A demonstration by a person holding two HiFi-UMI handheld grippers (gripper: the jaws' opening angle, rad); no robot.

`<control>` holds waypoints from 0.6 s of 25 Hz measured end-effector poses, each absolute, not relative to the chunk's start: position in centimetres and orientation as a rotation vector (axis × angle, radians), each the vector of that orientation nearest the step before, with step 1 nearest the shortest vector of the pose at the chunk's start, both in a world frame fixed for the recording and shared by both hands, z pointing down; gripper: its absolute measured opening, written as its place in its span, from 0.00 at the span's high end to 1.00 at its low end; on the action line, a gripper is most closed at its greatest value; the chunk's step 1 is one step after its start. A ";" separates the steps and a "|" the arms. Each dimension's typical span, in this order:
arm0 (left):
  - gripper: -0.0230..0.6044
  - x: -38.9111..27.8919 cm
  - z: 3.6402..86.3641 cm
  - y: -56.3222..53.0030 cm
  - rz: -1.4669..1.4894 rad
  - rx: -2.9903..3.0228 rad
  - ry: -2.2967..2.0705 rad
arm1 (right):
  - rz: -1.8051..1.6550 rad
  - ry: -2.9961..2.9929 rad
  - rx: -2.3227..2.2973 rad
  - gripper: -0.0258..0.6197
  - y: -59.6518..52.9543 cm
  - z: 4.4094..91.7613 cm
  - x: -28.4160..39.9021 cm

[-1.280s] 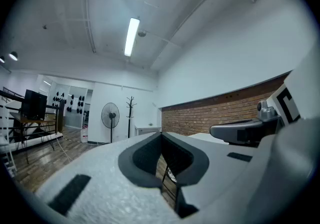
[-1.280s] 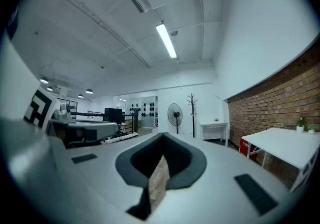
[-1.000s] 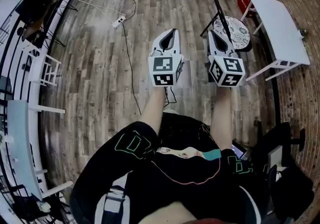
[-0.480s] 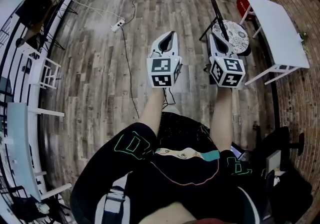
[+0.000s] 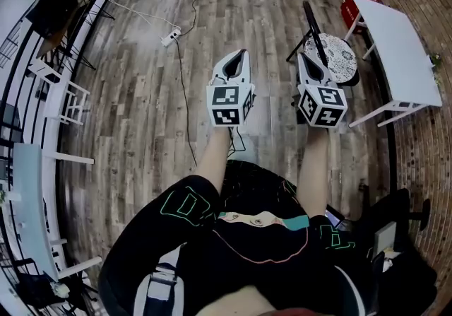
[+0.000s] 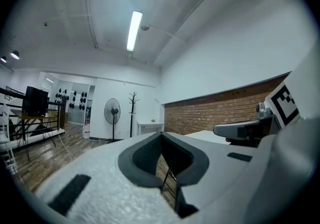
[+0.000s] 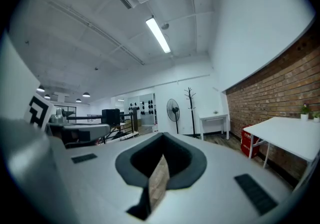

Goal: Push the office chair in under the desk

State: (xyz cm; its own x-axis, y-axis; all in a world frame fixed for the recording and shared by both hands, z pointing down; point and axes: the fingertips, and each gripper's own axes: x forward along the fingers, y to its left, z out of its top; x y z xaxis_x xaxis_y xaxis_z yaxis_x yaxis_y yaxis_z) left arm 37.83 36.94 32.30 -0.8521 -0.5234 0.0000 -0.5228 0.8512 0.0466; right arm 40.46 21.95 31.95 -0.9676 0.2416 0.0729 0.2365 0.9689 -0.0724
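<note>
- Left white gripper (image 5: 242, 54): its 2 jaws are pressed together with nothing between them, above the grey-brown wooden plank floor (image 5: 141, 95).
- Right white gripper (image 5: 304, 57): jaws likewise closed and empty.
- The office chair with a round patterned seat and thin black back (image 5: 332, 49) stands just beside the white rectangular desk (image 5: 395, 39), ahead of the right gripper.

The office chair (image 5: 333, 53) stands on the wood floor, just left of the desk (image 5: 392, 42), and its seat is not under the desk top. The round seat has a pale, speckled pattern. A thin black back, seen from above as a dark bar, rises at the seat's left side. The base seems black, but its form is hard to tell. The desk has a white rectangular top and white legs, and it stands at the right, along the brick wall.
</note>
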 end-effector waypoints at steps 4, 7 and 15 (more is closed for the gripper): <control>0.95 33.9 33.7 36.4 -0.133 0.838 -2.979 | 0.059 -3.006 -0.378 0.95 22.1 33.1 37.9; 0.95 31.2 34.6 33.7 -0.148 0.908 -2.931 | 0.047 -2.990 -0.339 0.95 20.7 34.0 36.2; 0.95 22.9 38.1 28.2 -0.097 1.014 -2.805 | 0.289 -2.926 -0.113 0.95 14.5 39.4 27.5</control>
